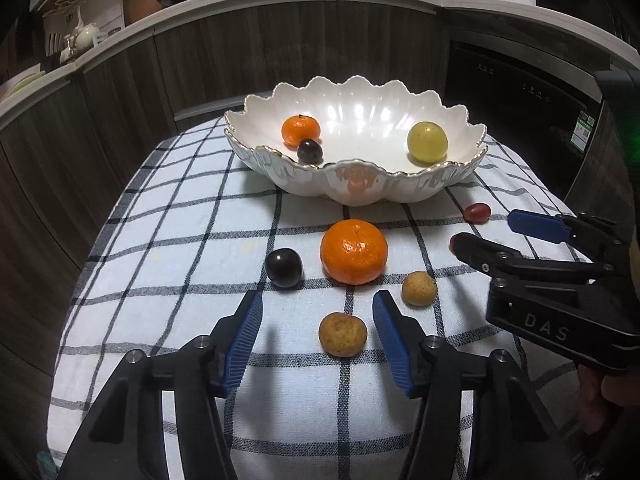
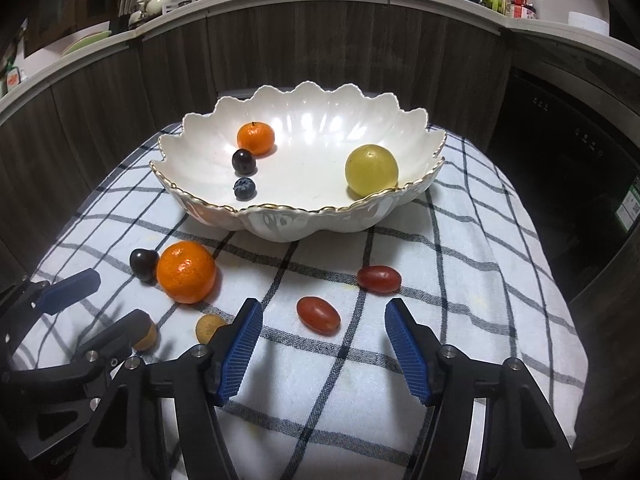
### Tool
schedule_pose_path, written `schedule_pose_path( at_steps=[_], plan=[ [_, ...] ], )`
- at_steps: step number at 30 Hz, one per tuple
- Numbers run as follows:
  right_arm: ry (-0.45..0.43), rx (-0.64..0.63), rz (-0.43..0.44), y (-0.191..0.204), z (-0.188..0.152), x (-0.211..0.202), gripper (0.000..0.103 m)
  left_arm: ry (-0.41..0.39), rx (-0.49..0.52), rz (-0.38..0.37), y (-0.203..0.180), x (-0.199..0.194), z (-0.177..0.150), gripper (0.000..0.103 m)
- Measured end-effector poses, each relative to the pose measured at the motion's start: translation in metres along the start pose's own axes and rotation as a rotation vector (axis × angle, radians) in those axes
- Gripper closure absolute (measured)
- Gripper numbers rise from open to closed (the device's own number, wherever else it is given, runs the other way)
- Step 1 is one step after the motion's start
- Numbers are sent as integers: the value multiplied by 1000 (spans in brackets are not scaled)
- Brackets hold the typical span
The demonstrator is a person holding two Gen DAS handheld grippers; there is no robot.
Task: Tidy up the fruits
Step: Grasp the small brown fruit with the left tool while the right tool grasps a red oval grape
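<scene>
Two views cover the same checked cloth (image 1: 168, 240) with a scalloped white bowl (image 1: 352, 188) at its far end.

Left wrist view: the left gripper (image 1: 318, 312) has its blue fingers (image 1: 244, 332) partly open around a small tan, speckled fruit (image 1: 342, 334), one pad on each side, neither touching it. A second tan fruit (image 1: 419, 288), a mandarin (image 1: 354, 251) and a dark plum (image 1: 283, 267) lie on the cloth in front of the bowl. The tan fruit looks light, round and fairly firm, likely to roll, so I judge a gentle pinch across its widest middle is best. The right gripper (image 1: 486, 229) shows from the side, fingers apart, near a red grape (image 1: 477, 212).

Right wrist view: the right gripper (image 2: 324, 312) stands partly open and empty, with an oval red grape (image 2: 318, 314) between its fingers, untouched; another red grape (image 2: 378, 278) sits nearer the bowl. These are smooth, soft and slippery, so hold lightly across the short axis. Only this view shows the blueberry (image 2: 244, 188) inside the bowl, which the rim hides from the left camera, beside the bowl's dark plum (image 2: 243, 161), small mandarin (image 2: 256, 138) and yellow-green fruit (image 2: 371, 175).
</scene>
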State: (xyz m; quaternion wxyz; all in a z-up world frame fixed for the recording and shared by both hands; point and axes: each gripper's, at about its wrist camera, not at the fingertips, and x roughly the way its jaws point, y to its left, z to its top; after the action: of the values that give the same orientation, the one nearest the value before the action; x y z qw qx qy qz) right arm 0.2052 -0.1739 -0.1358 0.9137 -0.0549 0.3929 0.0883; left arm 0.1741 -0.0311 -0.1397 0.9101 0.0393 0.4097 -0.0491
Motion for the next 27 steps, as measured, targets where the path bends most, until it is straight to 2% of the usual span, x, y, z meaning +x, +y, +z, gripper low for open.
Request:
schedule_pose_path(
  at_steps=[8,12,19,27],
  plan=[
    [34,8,10,0,1,17,46,18,-5,-23,-2,4,-3,56],
    [45,6,13,0,0,22,50,38,-4,-35,-3,8,-6,65],
    [62,8,13,0,-3,28,57,61,10,-52,-8,14,-11,73],
    [65,-1,19,2,-5,30,73,61,10,-53,-7,15,-12,76]
  ],
)
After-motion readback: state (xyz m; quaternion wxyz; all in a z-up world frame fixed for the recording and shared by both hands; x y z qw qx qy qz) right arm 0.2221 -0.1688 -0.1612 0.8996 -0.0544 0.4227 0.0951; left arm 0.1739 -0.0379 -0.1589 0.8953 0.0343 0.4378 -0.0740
